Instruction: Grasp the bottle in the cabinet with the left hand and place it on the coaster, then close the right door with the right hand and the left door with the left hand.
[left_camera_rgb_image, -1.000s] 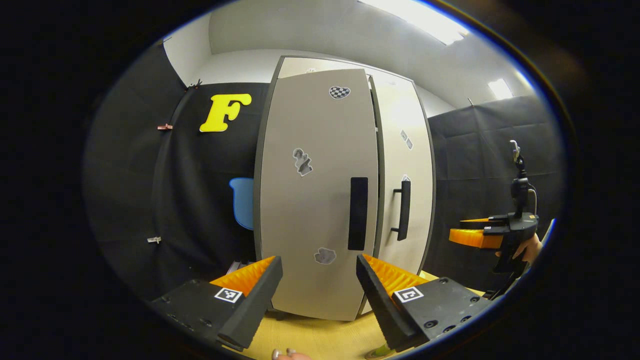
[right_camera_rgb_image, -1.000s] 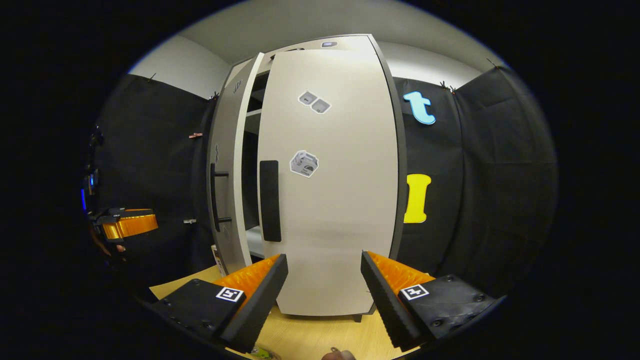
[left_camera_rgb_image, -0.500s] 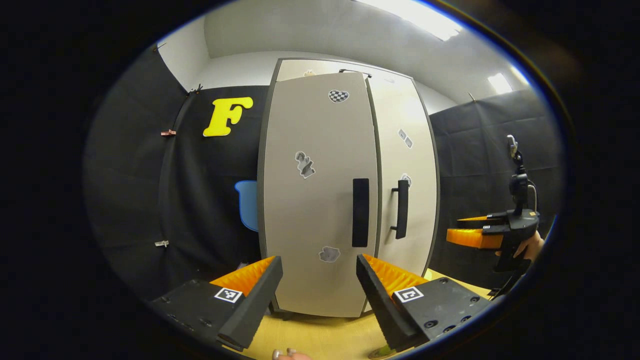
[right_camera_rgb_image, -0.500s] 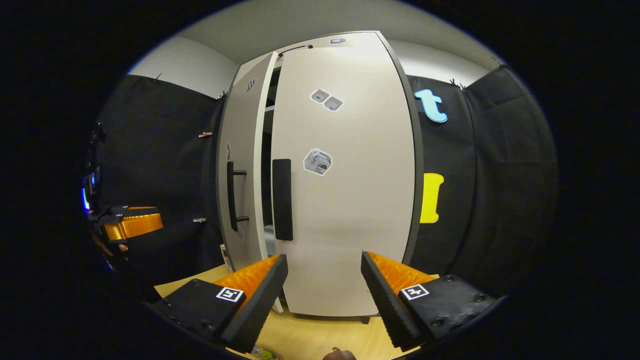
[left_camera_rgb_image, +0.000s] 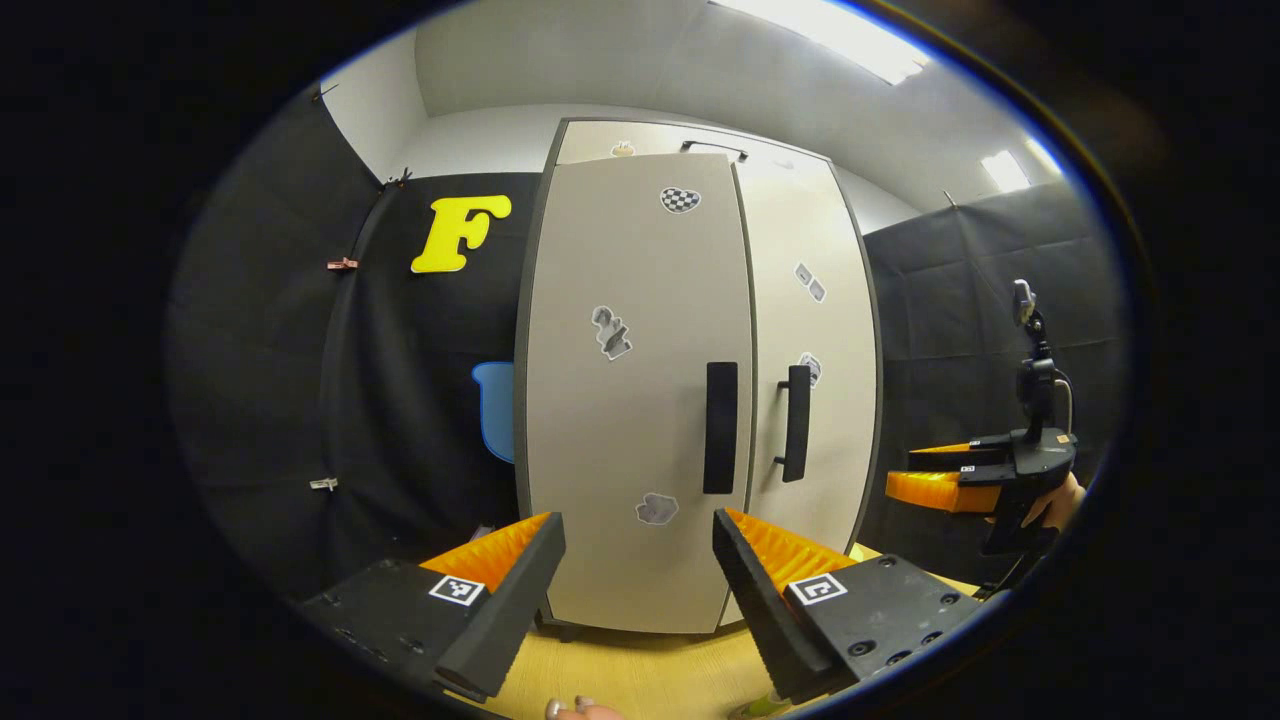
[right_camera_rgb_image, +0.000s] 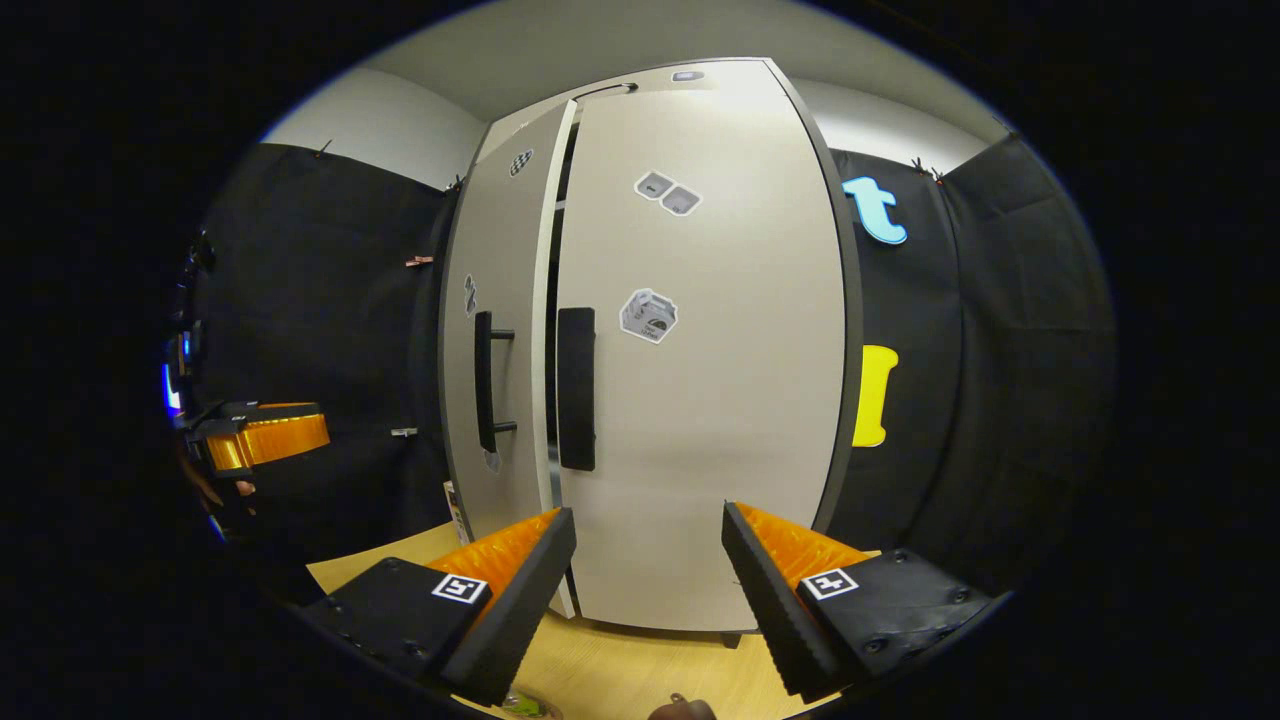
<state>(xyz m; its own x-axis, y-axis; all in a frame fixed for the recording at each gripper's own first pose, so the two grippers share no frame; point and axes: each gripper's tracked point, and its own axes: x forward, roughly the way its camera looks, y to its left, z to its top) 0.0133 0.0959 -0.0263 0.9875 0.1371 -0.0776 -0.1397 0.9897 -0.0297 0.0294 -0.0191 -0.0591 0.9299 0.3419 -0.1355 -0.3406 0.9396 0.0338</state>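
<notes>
Left gripper (left_camera_rgb_image: 638, 600) hangs in front of the tall pale-grey two-door cabinet (left_camera_rgb_image: 640, 400), fingers spread wide with nothing between them. Its left door (left_camera_rgb_image: 630, 420) with the flat black handle (left_camera_rgb_image: 720, 428) sits almost flush; in the right gripper view a thin dark slit runs between that door and the right door (right_camera_rgb_image: 700, 380), so it is not quite shut. Right gripper (right_camera_rgb_image: 648, 600) faces the right door, fingers apart and empty (a hand (left_camera_rgb_image: 1050, 500) holds it at the edge of the left gripper view). The light wooden tabletop (right_camera_rgb_image: 620, 670) shows below. The green scrap (right_camera_rgb_image: 525, 706) at the bottom rim is cut off; I cannot tell whether it is the bottle.
</notes>
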